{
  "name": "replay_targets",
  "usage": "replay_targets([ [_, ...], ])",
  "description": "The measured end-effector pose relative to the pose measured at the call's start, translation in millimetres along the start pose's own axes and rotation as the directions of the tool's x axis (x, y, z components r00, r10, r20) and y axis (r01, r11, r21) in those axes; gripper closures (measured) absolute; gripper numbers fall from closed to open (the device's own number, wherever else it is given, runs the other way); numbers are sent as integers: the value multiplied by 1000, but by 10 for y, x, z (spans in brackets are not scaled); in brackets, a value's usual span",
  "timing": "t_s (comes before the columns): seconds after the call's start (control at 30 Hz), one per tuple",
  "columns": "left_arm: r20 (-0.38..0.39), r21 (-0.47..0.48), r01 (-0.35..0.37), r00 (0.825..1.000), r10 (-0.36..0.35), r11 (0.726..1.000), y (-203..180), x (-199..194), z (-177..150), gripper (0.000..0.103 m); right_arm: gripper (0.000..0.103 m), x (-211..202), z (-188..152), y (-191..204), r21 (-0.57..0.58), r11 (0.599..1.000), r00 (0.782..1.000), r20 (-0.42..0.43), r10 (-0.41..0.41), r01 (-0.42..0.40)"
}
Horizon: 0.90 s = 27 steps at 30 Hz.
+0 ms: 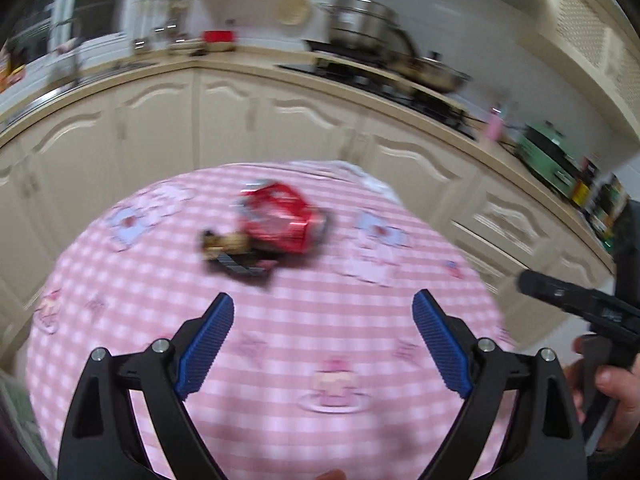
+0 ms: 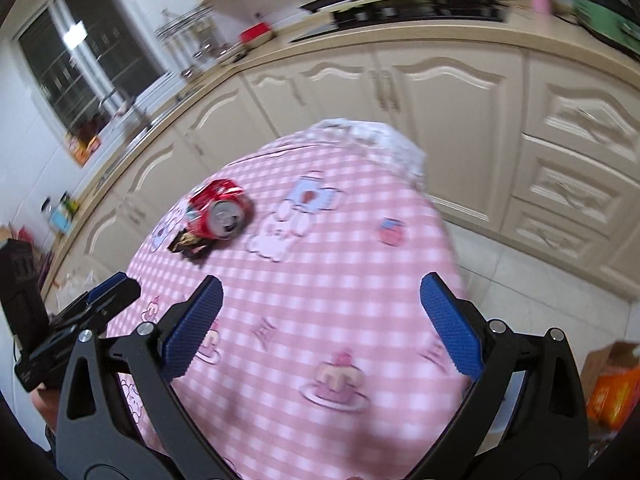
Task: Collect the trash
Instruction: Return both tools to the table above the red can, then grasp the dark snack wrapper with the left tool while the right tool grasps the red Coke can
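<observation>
A crushed red soda can lies on the pink checked tablecloth, with a dark snack wrapper touching its near left side. In the right wrist view the can and the wrapper lie at the table's far left. My left gripper is open and empty, above the cloth, short of the trash. My right gripper is open and empty over the middle of the table, to the right of the can. The left gripper also shows in the right wrist view, as does the right gripper body in the left wrist view.
Cream kitchen cabinets run behind the table, their counter holding pots on a stove, a red box and a green appliance. An orange cardboard box stands on the floor at the table's right.
</observation>
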<state>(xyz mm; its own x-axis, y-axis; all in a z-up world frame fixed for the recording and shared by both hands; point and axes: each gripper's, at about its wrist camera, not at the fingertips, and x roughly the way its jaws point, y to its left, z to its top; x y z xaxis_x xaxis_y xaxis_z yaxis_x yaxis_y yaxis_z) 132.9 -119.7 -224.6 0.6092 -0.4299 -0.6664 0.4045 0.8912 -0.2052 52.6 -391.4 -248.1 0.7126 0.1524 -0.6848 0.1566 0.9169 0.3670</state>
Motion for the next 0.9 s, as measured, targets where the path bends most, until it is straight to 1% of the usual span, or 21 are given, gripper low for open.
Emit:
replay_targets([
  [0.13, -21, -43, -66, 998, 65, 997, 372, 174, 23, 14, 6, 221, 106, 321, -73, 997, 999, -16, 31, -32],
  [0.27, -50, -76, -100, 994, 96, 992, 649, 457, 77, 14, 6, 438, 205, 529, -115, 992, 998, -38, 51, -55],
  [0.3, -56, -85, -99, 994, 94, 991, 689, 507, 84, 14, 6, 498, 228, 580, -123, 990, 997, -45, 56, -61],
  [0.43, -98, -122, -84, 993, 72, 989, 859, 906, 181, 14, 6, 724, 302, 721, -151, 986, 996, -64, 62, -71],
  [0.53, -119, -114, -88, 990, 75, 990, 885, 1127, 205, 15, 6, 928, 383, 806, -168, 983, 995, -80, 64, -76],
  [0.57, -109, -95, -97, 990, 87, 991, 861, 1152, 211, 15, 6, 1015, 421, 837, -176, 981, 994, -89, 62, -77],
  [0.63, -112, -59, -84, 991, 77, 995, 803, 1182, 220, 29, 6, 1175, 487, 917, -193, 978, 992, -109, 64, -84],
  [0.7, -115, -39, -63, 992, 59, 997, 764, 1193, 224, 60, 6, 1371, 549, 1046, -228, 968, 988, -140, 72, -103],
  [0.73, -117, -36, -59, 992, 54, 998, 759, 1205, 224, 67, 6, 1463, 565, 1104, -251, 962, 986, -154, 70, -107],
  [0.77, -117, -34, -58, 992, 54, 998, 762, 1205, 222, 73, 6, 1583, 578, 1178, -281, 954, 983, -173, 59, -107],
  [0.8, -119, -34, -41, 992, 37, 999, 773, 1195, 213, 77, 6, 1696, 581, 1246, -305, 946, 978, -202, 49, -111],
  [0.87, -122, -24, -24, 992, 21, 999, 780, 1173, 198, 81, 6, 1893, 557, 1343, -350, 930, 965, -261, 21, -114],
  [0.9, -123, -13, -18, 992, 17, 1000, 775, 1153, 183, 84, 6, 1953, 550, 1379, -370, 923, 962, -273, 4, -108],
])
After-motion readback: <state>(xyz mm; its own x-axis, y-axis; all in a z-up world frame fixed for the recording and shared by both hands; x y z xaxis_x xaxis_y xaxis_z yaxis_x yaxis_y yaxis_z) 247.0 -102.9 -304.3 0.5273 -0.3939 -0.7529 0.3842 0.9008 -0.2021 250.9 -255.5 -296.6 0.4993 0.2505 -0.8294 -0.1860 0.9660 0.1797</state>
